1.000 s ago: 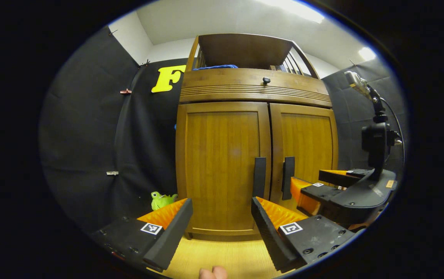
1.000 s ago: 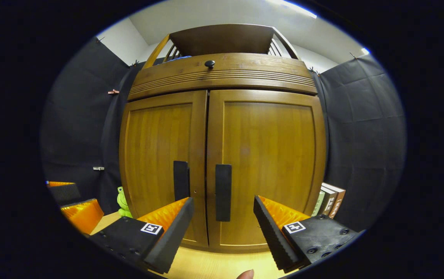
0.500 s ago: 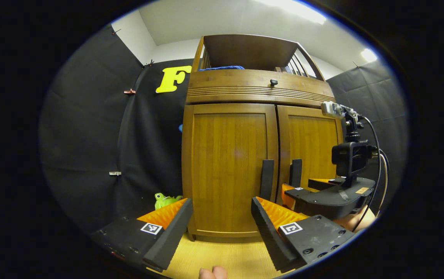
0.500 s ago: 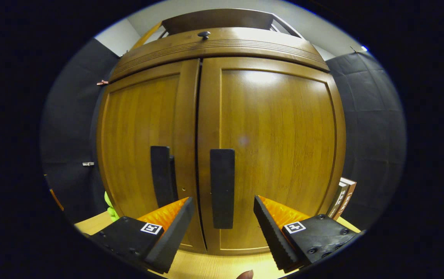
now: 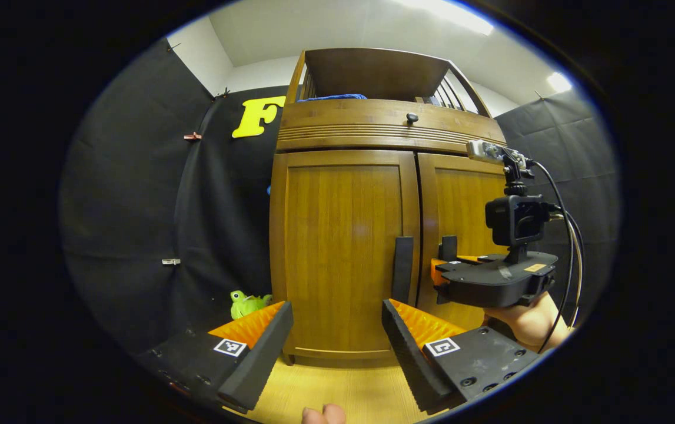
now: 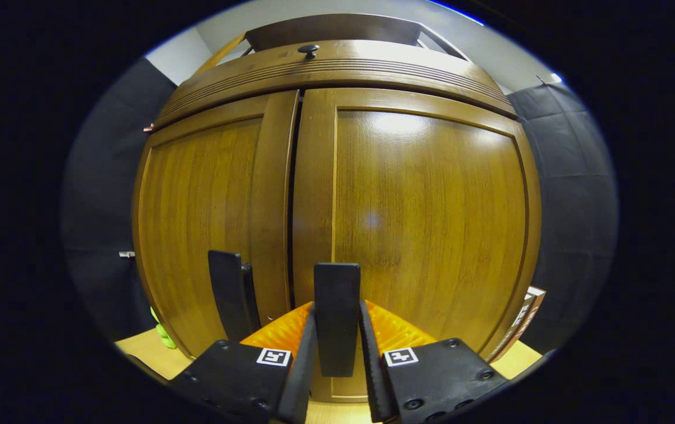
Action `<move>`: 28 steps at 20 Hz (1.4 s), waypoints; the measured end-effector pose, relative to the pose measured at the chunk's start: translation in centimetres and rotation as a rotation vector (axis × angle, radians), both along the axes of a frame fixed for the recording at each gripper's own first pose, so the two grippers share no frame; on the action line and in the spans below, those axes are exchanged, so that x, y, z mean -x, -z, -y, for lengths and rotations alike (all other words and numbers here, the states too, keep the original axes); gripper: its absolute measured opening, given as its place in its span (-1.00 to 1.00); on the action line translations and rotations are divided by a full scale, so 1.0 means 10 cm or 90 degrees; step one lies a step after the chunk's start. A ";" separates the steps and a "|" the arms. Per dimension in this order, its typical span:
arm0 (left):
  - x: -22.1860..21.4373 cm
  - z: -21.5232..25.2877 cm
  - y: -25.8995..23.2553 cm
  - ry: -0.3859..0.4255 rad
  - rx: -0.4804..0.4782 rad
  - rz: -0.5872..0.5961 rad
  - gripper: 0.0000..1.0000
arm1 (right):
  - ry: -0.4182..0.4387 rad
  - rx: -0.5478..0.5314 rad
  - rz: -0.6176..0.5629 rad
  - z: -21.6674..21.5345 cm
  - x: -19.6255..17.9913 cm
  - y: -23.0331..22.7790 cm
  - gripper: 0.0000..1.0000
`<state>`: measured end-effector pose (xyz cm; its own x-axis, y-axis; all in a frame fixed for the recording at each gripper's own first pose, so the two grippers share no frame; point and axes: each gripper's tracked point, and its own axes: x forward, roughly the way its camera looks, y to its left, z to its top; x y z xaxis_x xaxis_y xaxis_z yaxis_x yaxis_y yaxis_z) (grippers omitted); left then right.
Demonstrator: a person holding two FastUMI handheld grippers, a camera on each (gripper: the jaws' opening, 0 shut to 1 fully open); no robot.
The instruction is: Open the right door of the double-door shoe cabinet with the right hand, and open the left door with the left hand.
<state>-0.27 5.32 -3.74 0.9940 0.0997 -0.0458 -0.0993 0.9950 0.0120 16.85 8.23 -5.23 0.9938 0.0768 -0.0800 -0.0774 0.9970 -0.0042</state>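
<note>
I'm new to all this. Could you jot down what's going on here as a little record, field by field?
Furniture: brown wooden double-door shoe cabinet, both doors look closed
Right gripper: shut on the right door's black vertical bar handle
Left gripper: open, short of the cabinet, touching nothing
Left door's black bar handle: free
Holder: a person's hand under the right gripper
Beside cabinet: small green plush toy on the light wooden floor
</note>
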 end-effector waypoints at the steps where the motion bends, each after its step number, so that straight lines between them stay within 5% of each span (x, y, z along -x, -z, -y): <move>1: 0.00 0.00 0.00 0.000 -0.001 0.000 0.86 | -0.003 0.007 -0.006 0.01 0.01 0.04 -0.13; 8: 0.05 0.12 -0.09 0.011 0.008 0.007 0.89 | -0.059 -0.016 -0.009 0.02 0.17 -0.02 -0.58; 14: 0.08 0.30 -0.16 0.024 0.022 0.015 0.86 | -0.124 -0.035 -0.016 0.15 0.72 -0.11 -0.60; 17: 0.08 0.37 -0.13 0.025 0.016 0.010 0.89 | -0.159 -0.048 -0.025 0.29 1.03 -0.17 -0.41; 20: 0.06 0.44 -0.12 0.029 0.019 0.013 0.86 | -0.180 -0.048 -0.022 0.50 1.34 -0.24 -0.50; 28: -0.16 0.75 -0.04 0.050 0.013 0.000 0.89 | -0.156 -0.053 -0.011 1.33 1.97 -0.40 -0.60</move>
